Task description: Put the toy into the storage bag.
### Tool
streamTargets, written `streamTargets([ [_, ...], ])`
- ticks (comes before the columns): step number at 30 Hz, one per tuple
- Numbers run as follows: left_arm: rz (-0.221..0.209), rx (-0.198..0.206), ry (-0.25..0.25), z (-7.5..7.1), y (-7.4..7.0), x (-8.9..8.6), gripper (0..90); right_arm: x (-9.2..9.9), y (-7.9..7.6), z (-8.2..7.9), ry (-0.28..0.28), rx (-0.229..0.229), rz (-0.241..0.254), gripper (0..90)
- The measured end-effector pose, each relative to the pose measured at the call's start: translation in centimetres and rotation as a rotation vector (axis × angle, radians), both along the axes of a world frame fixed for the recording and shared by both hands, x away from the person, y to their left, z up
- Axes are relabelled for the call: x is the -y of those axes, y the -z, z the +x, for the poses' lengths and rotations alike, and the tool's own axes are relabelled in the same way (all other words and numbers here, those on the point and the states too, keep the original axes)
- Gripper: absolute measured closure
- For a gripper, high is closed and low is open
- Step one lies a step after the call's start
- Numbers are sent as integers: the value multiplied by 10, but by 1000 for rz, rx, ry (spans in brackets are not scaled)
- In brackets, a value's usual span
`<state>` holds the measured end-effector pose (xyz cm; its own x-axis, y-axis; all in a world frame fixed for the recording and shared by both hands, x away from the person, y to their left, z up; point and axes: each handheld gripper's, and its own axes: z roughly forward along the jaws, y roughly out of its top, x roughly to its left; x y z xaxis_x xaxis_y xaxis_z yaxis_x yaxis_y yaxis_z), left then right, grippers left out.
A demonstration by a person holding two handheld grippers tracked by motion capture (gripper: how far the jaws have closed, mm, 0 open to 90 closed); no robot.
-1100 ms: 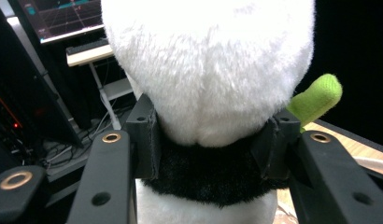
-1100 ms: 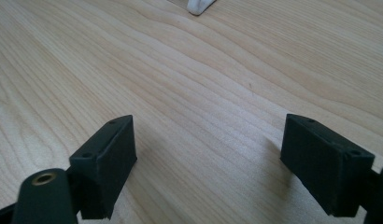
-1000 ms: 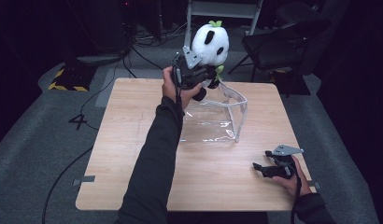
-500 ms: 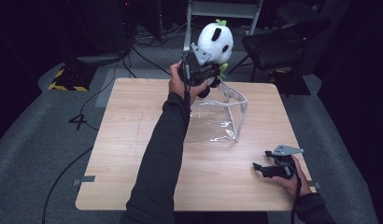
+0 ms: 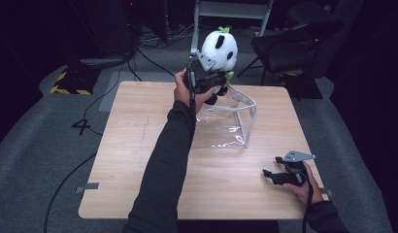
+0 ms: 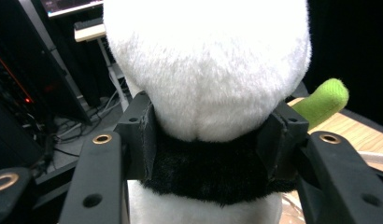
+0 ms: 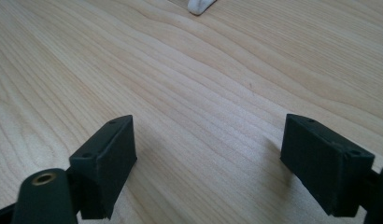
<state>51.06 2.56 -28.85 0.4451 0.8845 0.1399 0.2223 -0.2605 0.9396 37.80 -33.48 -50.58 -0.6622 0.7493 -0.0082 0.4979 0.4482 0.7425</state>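
Observation:
A white and black panda plush (image 5: 219, 47) with green trim is held up over the far edge of a clear plastic container (image 5: 233, 121) that stands on the wooden table (image 5: 134, 160). My left gripper (image 5: 212, 83) grips the plush at its black neck band (image 6: 213, 172); both pads (image 6: 145, 140) touch it, though the jaws have just been opening slightly. The plush's white head (image 6: 208, 60) rises above my left gripper (image 6: 213, 140), with a green limb (image 6: 322, 100) at the right. My right gripper (image 5: 273, 175) rests on the table at the front right. It (image 7: 208, 163) is open with bare wood between the pads.
A dark chair (image 5: 289, 46) and a metal frame (image 5: 231, 9) stand behind the table. Cables lie on the floor at the back left. A small white piece (image 7: 201, 5) lies on the wood ahead of the right gripper.
The left hand and the panda have shifted only slightly above the container's far edge. The right gripper has stayed put.

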Motion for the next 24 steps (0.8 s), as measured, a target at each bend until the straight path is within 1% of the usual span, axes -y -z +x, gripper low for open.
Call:
streamTargets([
  [2, -10, -6, -3, -1, 2, -4, 462, 0, 0, 0, -1, 1, -1, 180],
  [5, -7, -17, -2, -2, 5, -9, 464, 0, 0, 0, 0, 0, 0, 180],
  [7, -19, -22, -6, -3, 7, -11, 463, 0, 0, 0, 0, 0, 0, 180],
  [8, 2, -33, -2, -4, 8, -12, 460, 0, 0, 0, 0, 0, 0, 180],
  [9, 46, -37, 11, -5, 13, -9, 454, 0, 0, 0, -1, 1, -2, 180],
  [10, 46, -37, 11, -5, 13, -9, 442, 0, 0, 0, -1, 1, -2, 180],
  [11, 63, -37, 10, -7, 16, -7, 428, 0, 0, 0, -1, 1, -3, 179],
  [12, 65, -36, 12, -8, 17, -5, 428, 0, 0, 0, -1, 1, -3, 179],
  [13, 80, -41, 25, -10, 20, -1, 421, 0, 0, 0, -1, 1, -2, 180],
  [14, 80, -41, 25, -10, 20, -1, 421, 0, 0, 0, -1, 1, -2, 180],
  [15, 113, -54, 39, -9, 21, 5, 422, 0, 0, 0, -1, 1, -2, 180],
  [16, 113, -54, 39, -9, 21, 5, 422, 0, 0, 0, -1, 1, -2, 180],
  [17, 164, -66, 48, -8, 22, 11, 422, 0, 0, 0, -1, 1, -2, 179],
  [18, 184, -70, 50, -7, 23, 14, 420, 0, 0, 0, -1, 1, -2, 180],
  [20, 190, -76, 50, -6, 23, 16, 409, 0, 0, 0, -1, 1, -2, 180],
  [21, 187, -87, 51, -5, 23, 19, 403, 0, 0, 0, -1, 1, -2, 180],
  [22, 187, -87, 51, -5, 23, 19, 402, 0, 0, 0, -1, 1, -2, 180],
  [23, 172, -88, 51, -5, 24, 19, 402, 0, 0, 0, -1, 1, -2, 180],
  [24, 169, -98, 56, -4, 24, 18, 400, 0, 0, 0, -1, 1, -2, 179],
])
